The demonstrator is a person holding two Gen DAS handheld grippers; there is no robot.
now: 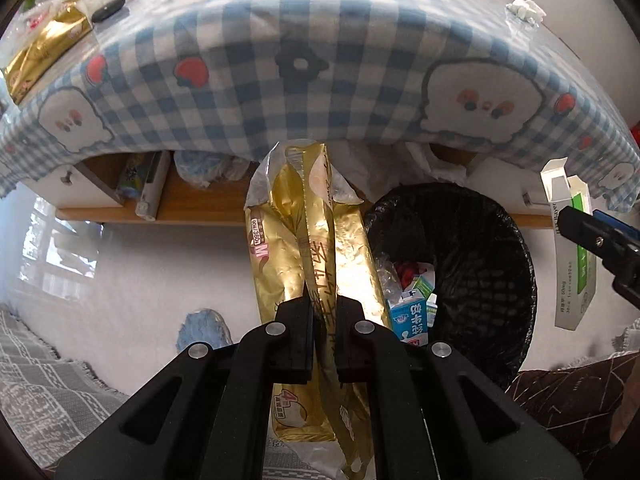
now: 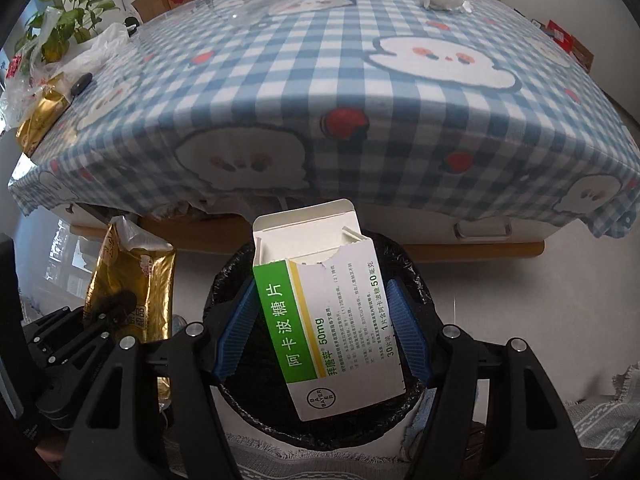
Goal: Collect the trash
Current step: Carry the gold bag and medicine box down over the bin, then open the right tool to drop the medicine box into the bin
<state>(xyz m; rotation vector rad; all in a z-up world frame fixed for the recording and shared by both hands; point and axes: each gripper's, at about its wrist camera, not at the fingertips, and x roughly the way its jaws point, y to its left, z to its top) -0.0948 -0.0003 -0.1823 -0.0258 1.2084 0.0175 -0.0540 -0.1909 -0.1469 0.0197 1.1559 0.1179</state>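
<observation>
Two grippers over bin point(image 2: 240, 412): left gripper point(image 1: 323, 344) fingers pinched tight on gold wrapper point(image 1: 316, 240); right gripper point(image 2: 322, 336) fingers half-spread, clamped on medicine box point(image 2: 340, 320). Advice: centre above bin opening before release.

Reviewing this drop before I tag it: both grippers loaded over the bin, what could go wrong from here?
1. The gold wrapper in the left gripper is long and sits beside the bin rim; released here, it may land on the floor.
2. The medicine box in the right gripper is centred over the bin but tilted; it could catch on the liner edge.
3. The grippers are close together and might collide.
</observation>
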